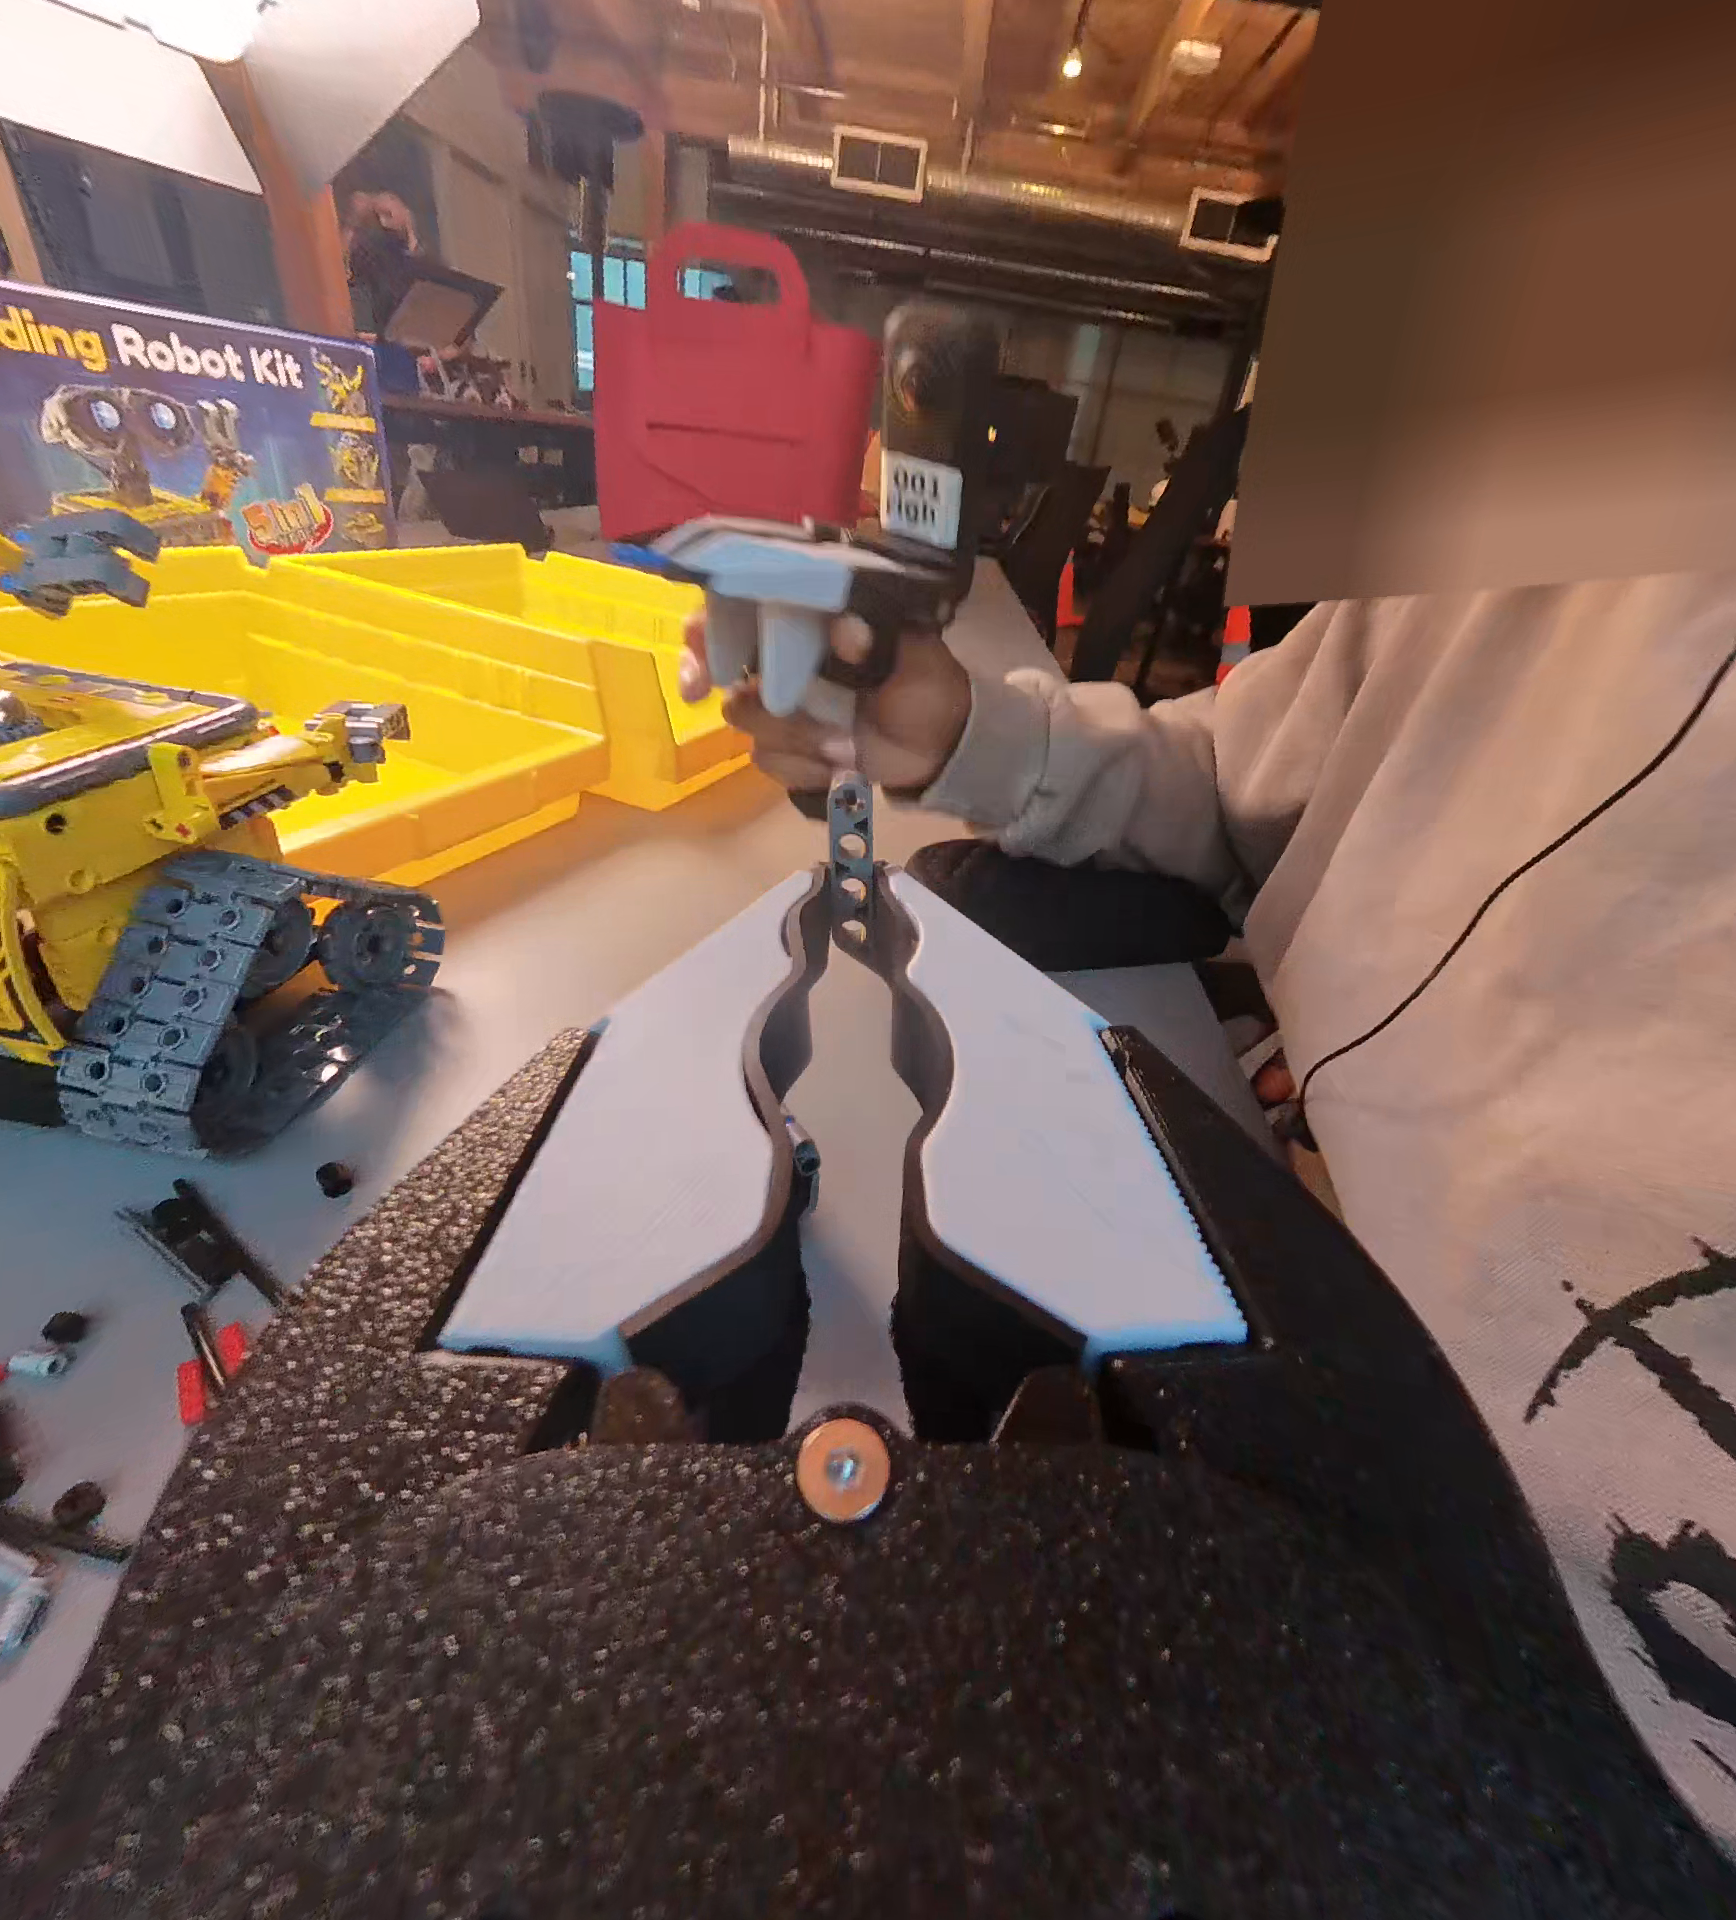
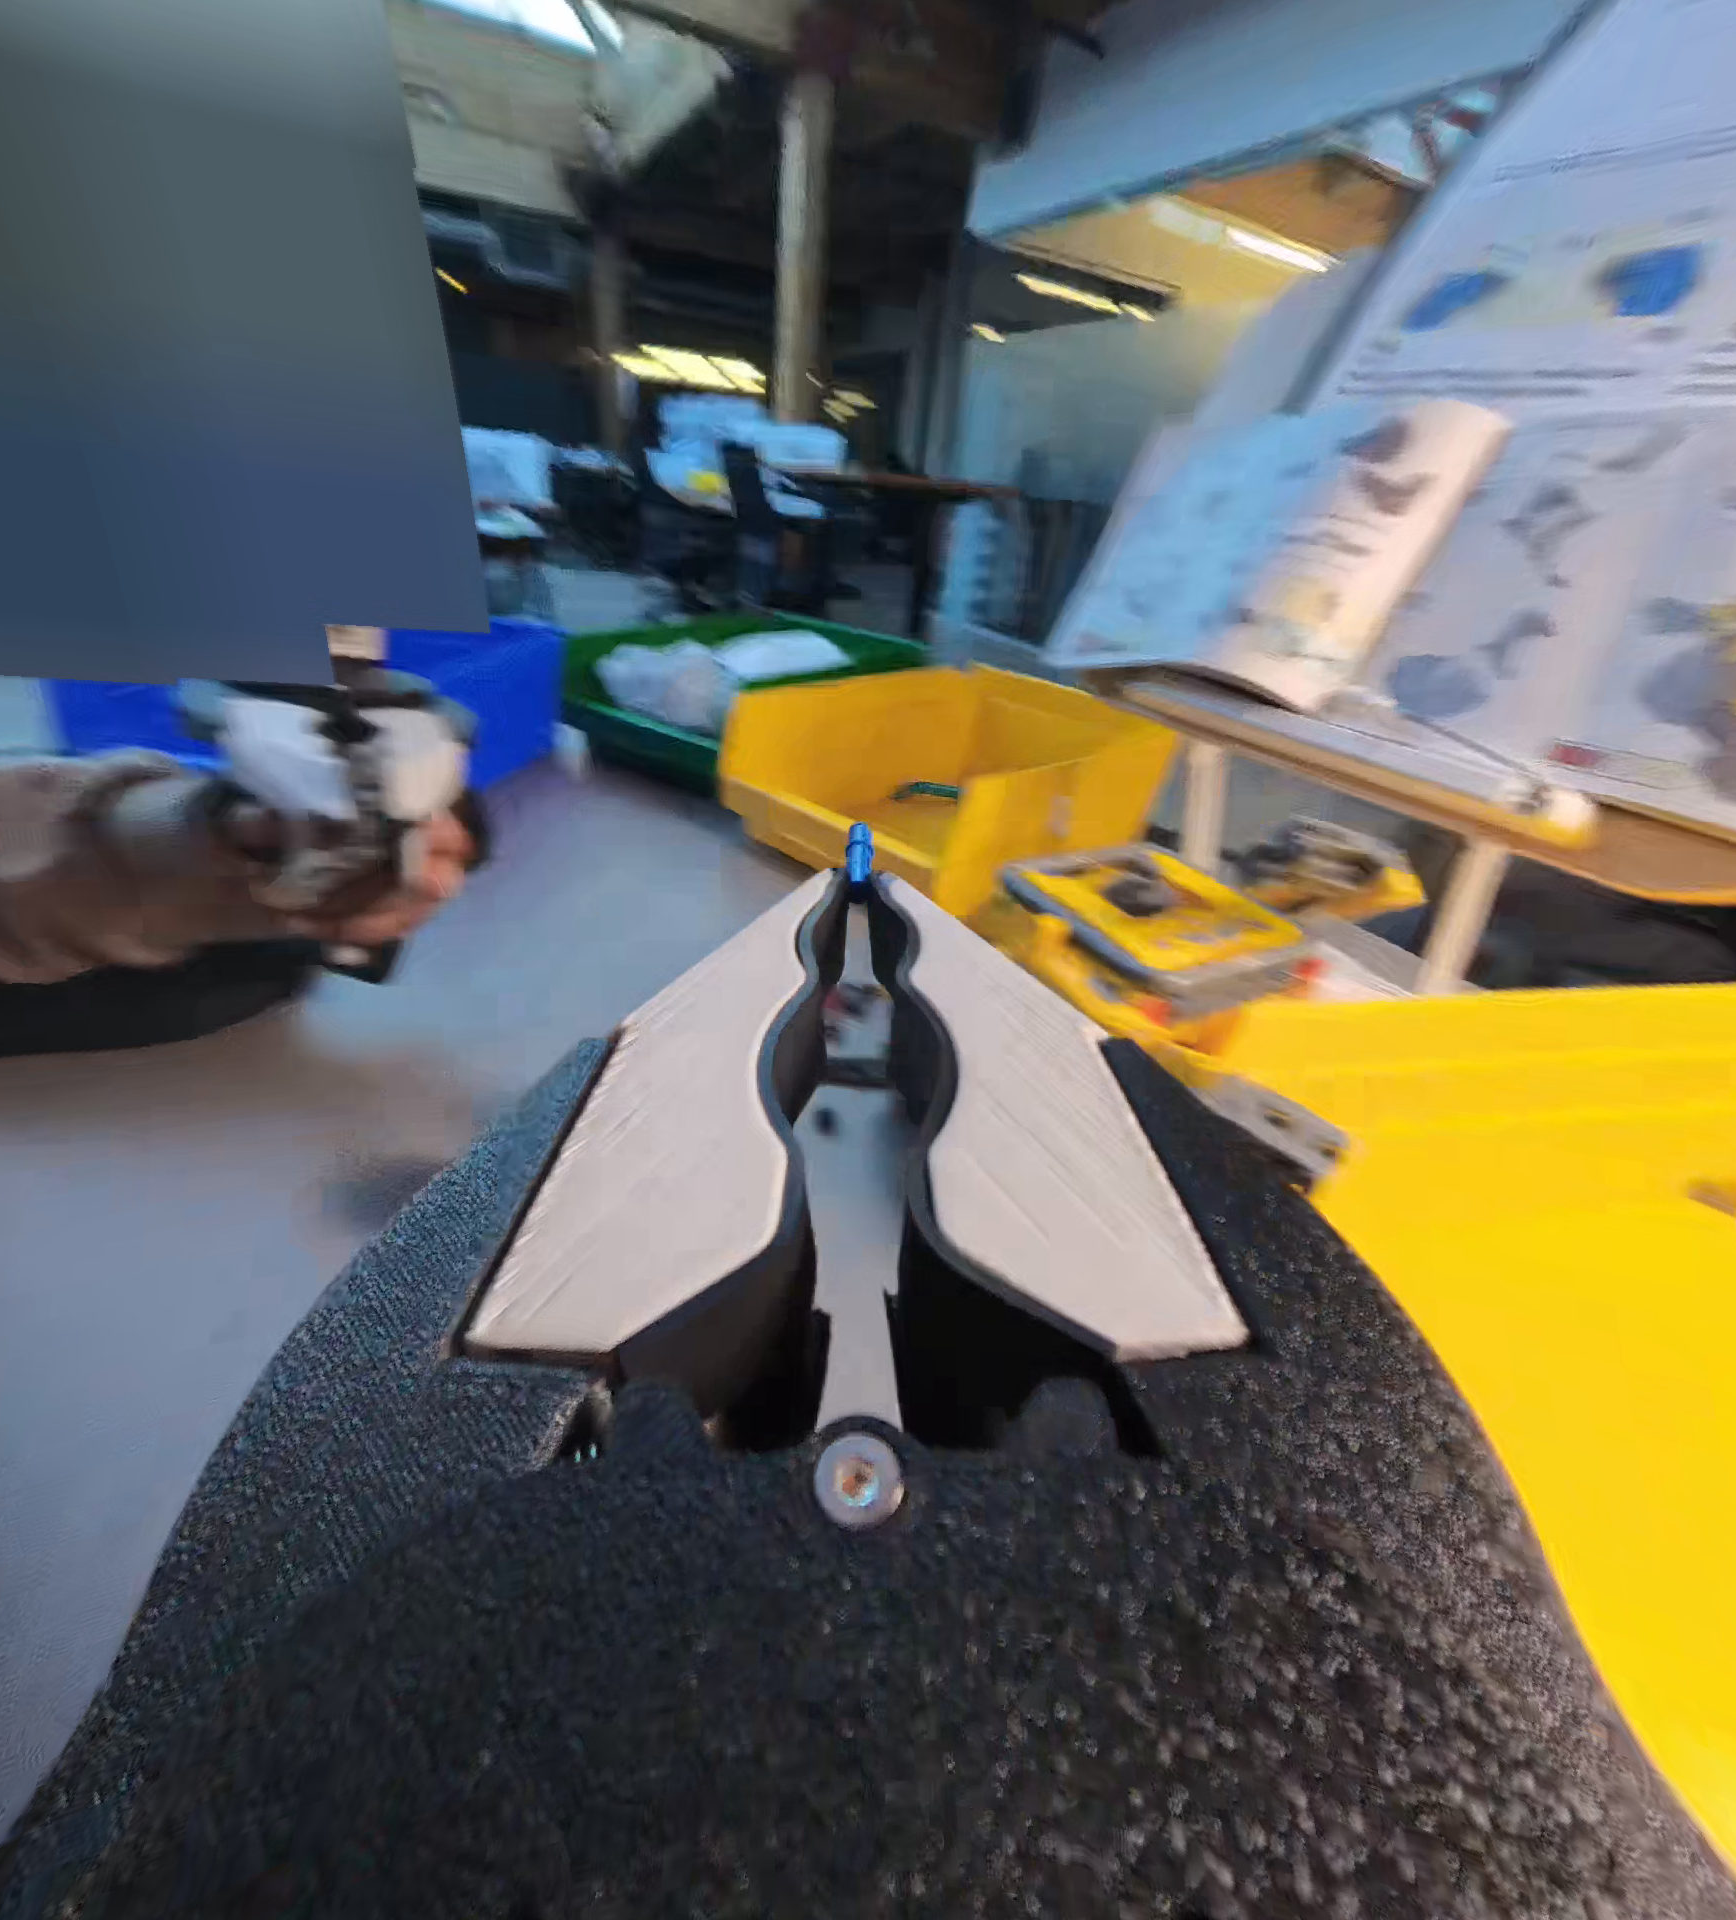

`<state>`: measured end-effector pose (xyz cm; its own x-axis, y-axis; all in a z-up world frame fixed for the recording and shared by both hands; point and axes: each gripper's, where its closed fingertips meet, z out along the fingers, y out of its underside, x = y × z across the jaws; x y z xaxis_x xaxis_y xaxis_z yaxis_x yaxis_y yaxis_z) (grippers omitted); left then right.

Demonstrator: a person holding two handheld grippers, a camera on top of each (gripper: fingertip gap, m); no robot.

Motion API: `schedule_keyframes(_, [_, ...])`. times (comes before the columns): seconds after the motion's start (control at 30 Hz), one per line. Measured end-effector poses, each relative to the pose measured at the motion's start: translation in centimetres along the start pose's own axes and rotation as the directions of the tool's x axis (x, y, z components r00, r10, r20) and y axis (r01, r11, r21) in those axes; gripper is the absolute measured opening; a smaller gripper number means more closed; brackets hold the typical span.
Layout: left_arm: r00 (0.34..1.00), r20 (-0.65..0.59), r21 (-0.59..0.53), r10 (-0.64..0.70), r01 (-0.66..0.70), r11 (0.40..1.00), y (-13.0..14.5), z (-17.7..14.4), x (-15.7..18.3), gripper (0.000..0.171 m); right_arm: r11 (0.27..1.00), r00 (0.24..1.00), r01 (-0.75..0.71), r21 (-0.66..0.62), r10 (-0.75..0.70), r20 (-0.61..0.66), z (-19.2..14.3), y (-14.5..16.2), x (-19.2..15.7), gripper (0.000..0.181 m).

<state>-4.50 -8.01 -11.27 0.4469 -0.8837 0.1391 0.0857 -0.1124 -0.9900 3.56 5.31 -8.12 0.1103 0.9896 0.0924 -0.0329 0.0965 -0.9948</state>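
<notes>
Left gripper [image 1: 851, 894] clamped on grey holed beam [image 1: 851, 868], held upright above grey worktop [image 1: 573, 935], right of yellow tracked toy robot [image 1: 116, 894]. Right gripper [image 2: 857, 883] pinching small blue pin [image 2: 858, 850]. Yellow sorting tray [image 1: 448, 665] behind the robot; loose pieces [image 1: 33, 1382] scattered in front.

The left wrist view looks forward along its own fingers, low over the grey table [image 1: 2, 1236], facing the person's torso and the other gripper [image 1: 802, 623]. The right wrist view faces across the table toward yellow bins [image 2: 947, 758] and an instruction booklet [image 2: 1290, 551]. Both views share the yellow robot model [image 1: 116, 883] and the table.
</notes>
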Motion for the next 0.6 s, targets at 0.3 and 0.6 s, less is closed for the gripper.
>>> schedule_keyframes(0.3, [0.995,0.092,-0.11,-0.04,0.05,0.993,3.3,1.2,-1.5,0.006,0.512,0.866,0.174,-0.841,-0.486,-0.117,-2.0,10.1,21.9,0.004])
schedule_keyframes(0.6, [0.986,0.14,-0.085,-0.087,0.099,0.991,3.3,0.4,-2.7,0.006,0.485,0.796,0.068,-0.872,-0.553,-0.246,-1.6,10.4,30.7,0.02])
